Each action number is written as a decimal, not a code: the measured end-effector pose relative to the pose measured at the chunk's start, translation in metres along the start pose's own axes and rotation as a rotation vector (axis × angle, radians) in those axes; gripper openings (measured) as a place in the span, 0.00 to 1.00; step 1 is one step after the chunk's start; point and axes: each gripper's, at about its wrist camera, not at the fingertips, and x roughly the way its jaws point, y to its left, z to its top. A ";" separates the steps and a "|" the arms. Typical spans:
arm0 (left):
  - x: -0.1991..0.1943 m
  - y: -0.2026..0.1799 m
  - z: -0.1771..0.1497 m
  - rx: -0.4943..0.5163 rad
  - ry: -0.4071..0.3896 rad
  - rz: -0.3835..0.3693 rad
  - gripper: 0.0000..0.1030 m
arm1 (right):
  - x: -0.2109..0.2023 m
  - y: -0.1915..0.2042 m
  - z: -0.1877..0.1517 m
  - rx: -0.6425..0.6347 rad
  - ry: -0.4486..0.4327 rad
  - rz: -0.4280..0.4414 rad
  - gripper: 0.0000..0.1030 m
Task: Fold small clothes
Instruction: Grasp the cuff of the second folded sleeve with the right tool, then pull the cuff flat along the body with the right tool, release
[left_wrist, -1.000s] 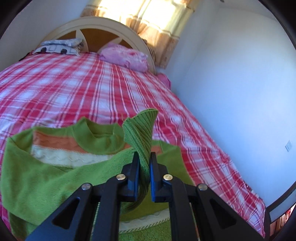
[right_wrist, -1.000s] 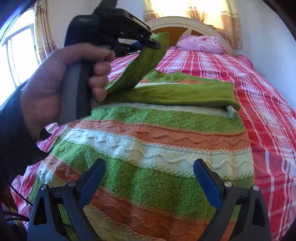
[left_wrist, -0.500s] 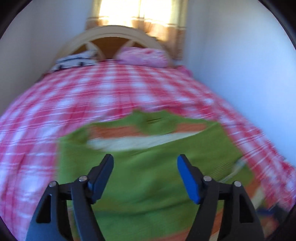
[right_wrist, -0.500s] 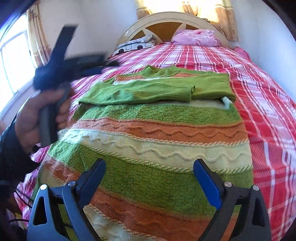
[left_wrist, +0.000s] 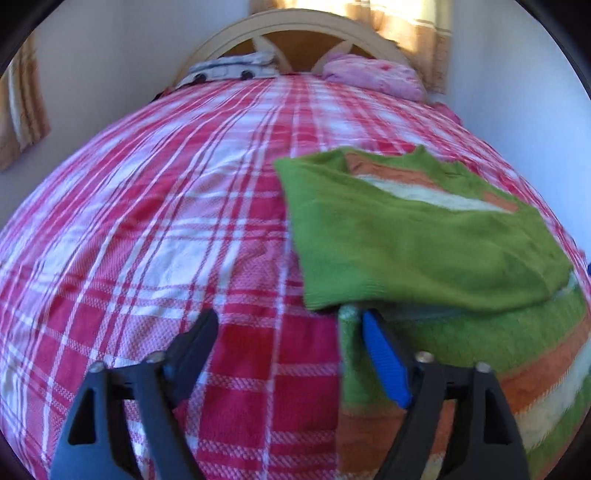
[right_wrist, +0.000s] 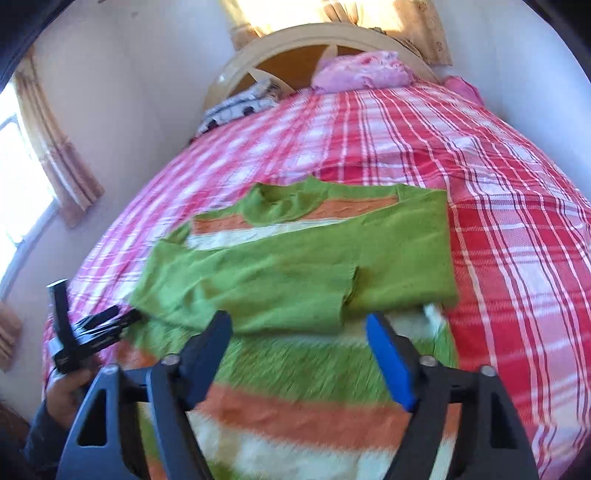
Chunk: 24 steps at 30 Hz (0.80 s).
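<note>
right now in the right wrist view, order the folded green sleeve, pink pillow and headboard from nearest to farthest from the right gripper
1. Folded green sleeve, just ahead of the right gripper.
2. Pink pillow, far end, right of centre.
3. Headboard, behind the pillow.

Red-and-white plaid bedspread (left_wrist: 155, 229) covers the whole bed, w/ a cream arched headboard (left_wrist: 295, 29) at the far end. Pink pillow (right_wrist: 364, 72) sits right of centre vs. a black-and-white patterned bundle (right_wrist: 236, 105) on the left. Sunlit tan curtains (left_wrist: 417, 33) hang behind; another curtain (right_wrist: 55, 147) by the side window.
</note>
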 end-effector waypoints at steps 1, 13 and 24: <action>0.003 0.002 -0.001 -0.014 0.012 0.003 0.89 | 0.008 -0.001 0.003 -0.001 0.018 -0.001 0.63; 0.007 0.020 -0.004 -0.100 0.012 0.022 1.00 | 0.015 0.001 0.007 -0.053 -0.029 -0.025 0.07; 0.008 0.016 -0.004 -0.079 0.016 0.050 1.00 | 0.008 -0.019 0.019 -0.068 -0.082 -0.179 0.07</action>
